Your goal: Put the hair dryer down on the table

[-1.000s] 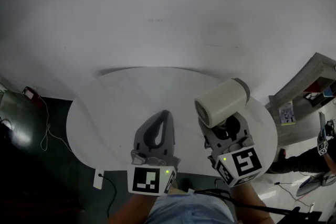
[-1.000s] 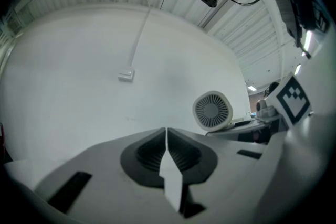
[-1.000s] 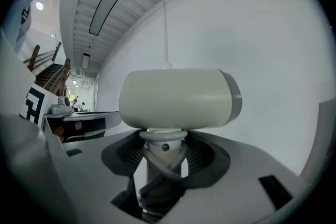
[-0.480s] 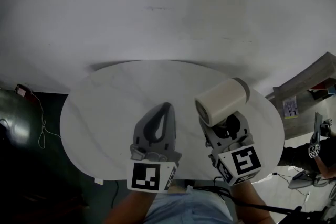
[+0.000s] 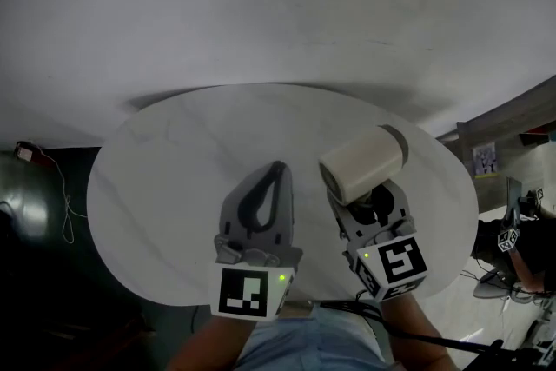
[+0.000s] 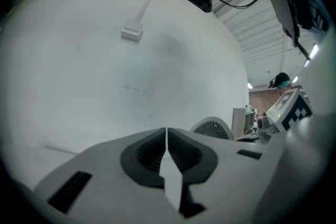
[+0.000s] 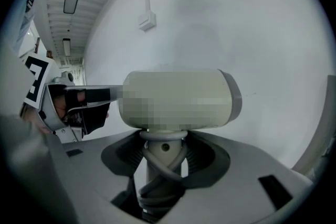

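A cream hair dryer (image 5: 360, 162) is held up over the right half of the round white table (image 5: 165, 187). My right gripper (image 5: 375, 204) is shut on its handle, with the barrel lying sideways above the jaws. In the right gripper view the hair dryer (image 7: 178, 99) fills the middle, and its cord is wound round the handle (image 7: 161, 162) between the jaws of the right gripper (image 7: 161, 168). My left gripper (image 5: 275, 174) is shut and holds nothing, hovering over the table's near middle. The left gripper (image 6: 166, 139) has its jaws pressed together, with the dryer's rear grille (image 6: 212, 127) just to its right.
A plain white wall (image 5: 287, 4) rises behind the table, with a wall switch (image 6: 131, 33) and its conduit. Dark floor with a cable (image 5: 65, 195) lies to the left. A grey shelf (image 5: 512, 130) and another person's marker cube (image 5: 508, 237) are at the right.
The head view has shifted, so the table looks larger and higher in the frame and the wall switch has left the top. Both grippers and the hair dryer keep nearly the same pose.
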`<state>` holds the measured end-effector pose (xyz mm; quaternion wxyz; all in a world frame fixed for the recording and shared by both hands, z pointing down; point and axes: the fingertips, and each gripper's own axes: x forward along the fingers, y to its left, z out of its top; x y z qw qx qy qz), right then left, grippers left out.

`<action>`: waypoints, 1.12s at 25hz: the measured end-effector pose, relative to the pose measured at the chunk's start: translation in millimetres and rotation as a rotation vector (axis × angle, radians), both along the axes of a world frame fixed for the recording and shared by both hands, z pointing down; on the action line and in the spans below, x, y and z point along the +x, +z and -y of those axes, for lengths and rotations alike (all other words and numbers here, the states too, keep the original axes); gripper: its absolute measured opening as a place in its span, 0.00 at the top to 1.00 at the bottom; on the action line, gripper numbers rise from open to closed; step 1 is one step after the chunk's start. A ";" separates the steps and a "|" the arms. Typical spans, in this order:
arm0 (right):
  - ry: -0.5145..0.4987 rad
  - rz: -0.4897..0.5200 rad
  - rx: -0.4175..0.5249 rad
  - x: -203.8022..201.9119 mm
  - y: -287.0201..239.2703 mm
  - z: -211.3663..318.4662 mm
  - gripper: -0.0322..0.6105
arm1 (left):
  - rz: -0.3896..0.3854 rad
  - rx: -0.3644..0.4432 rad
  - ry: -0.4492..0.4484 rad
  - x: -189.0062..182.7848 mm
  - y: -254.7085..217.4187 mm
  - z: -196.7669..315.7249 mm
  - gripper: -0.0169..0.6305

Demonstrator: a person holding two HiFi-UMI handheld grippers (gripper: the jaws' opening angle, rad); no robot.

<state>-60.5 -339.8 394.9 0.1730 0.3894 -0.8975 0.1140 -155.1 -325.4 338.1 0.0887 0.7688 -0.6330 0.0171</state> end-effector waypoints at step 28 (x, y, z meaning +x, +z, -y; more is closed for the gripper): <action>0.001 -0.212 -0.243 -18.3 99.5 42.5 0.60 | -0.039 -0.153 0.034 -23.9 72.8 53.9 0.95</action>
